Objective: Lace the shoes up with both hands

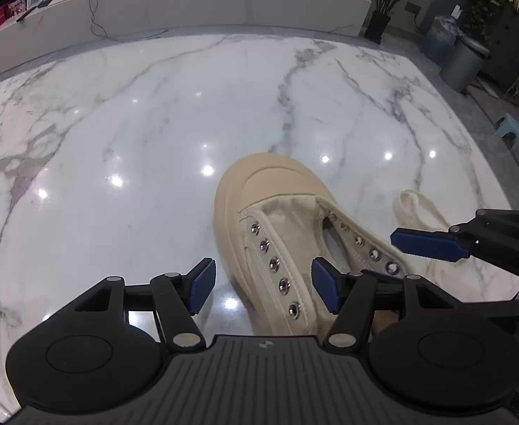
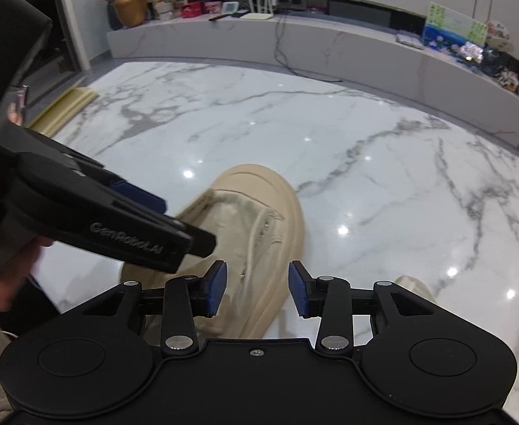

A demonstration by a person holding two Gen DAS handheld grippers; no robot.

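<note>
Shoe (image 1: 277,233): toe pointing away from us toward the table's (image 1: 153,124) far edge, eyelets bare; lace (image 1: 419,209) right of it, nearest our right gripper (image 2: 257,290); left gripper (image 1: 259,285) over eyelets; both spread wide, empty.

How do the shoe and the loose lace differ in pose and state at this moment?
The shoe stands on its sole, toe pointing away from the camera; the lace lies limp and looped on the marble table beside it. The shoe's metal eyelets look empty; the lace passes through none that can be seen. The shoe sits between the left gripper fingers; the lace lies outside them. Both are cream coloured.

One shoe (image 1: 288,233), one lace (image 1: 419,209), two tongs (image 1: 263,285) (image 2: 257,288).
</note>
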